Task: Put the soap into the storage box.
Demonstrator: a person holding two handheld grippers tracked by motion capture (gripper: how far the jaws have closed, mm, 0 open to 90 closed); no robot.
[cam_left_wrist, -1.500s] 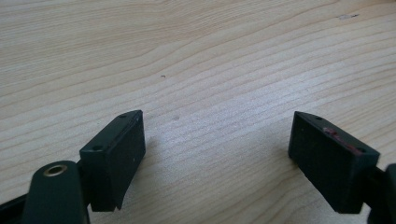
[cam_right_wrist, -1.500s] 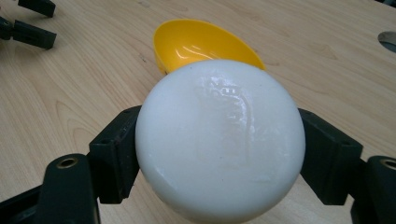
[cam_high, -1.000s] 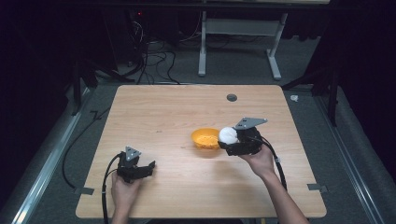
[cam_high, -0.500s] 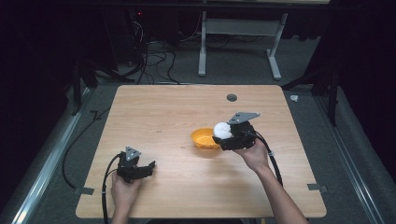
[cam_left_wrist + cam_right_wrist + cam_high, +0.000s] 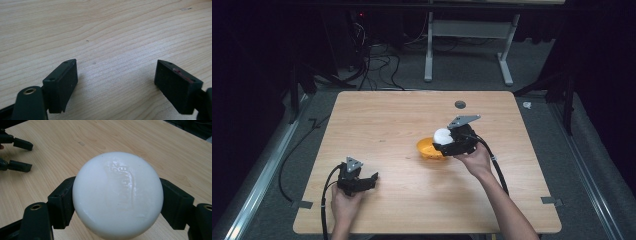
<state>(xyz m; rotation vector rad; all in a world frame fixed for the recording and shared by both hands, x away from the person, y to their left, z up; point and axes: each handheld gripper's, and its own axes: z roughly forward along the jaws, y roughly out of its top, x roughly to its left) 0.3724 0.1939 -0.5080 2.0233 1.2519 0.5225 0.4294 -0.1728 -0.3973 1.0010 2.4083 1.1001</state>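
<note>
Now right tool (image 5: pixel 443 141) clamped on white ball (image 5: pixel 117 195) above orange bowl (image 5: pixel 428 149); left tool (image 5: pixel 116 82) wide open, empty

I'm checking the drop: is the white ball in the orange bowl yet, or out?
Out. The right gripper is clamped on the white ball, holding it above the orange bowl.

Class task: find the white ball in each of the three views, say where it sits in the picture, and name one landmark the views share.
High view: white ball right of centre, in the right gripper, above the orange bowl.
Right gripper view: ball at centre, between the jaws.
Left gripper view: not in it.
Shared landmark: the wooden table.
</note>
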